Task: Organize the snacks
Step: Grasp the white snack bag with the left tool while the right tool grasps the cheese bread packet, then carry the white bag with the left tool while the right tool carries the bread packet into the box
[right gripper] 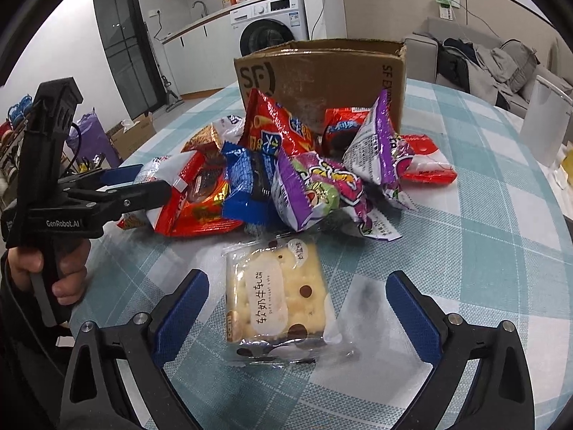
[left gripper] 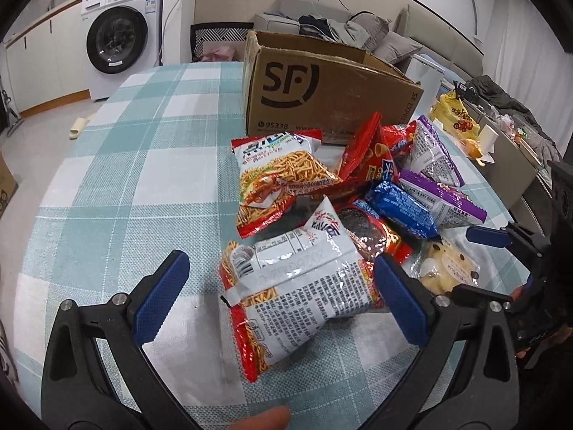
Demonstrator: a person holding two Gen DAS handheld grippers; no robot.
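A pile of snack packets (left gripper: 372, 179) lies on the checked tablecloth in front of an open cardboard box (left gripper: 322, 86), which also shows in the right wrist view (right gripper: 322, 71). My left gripper (left gripper: 283, 279) is open, its fingers on either side of a noodle-stick packet (left gripper: 297, 286) lying face down. My right gripper (right gripper: 297, 297) is open around a clear-wrapped nougat cracker cake (right gripper: 275, 297) at the near side of the pile; the cake also shows in the left wrist view (left gripper: 447, 268). The left gripper shows in the right wrist view (right gripper: 118, 186), the right gripper in the left wrist view (left gripper: 476, 261).
A second noodle-stick packet (left gripper: 279, 175), red, blue (right gripper: 247, 186) and purple (right gripper: 311, 190) packets make up the pile. A white container (right gripper: 544, 122) stands at the table's right. A yellow bag (left gripper: 454, 114) lies beyond the edge. Washing machine (left gripper: 118, 36) and sofa stand behind.
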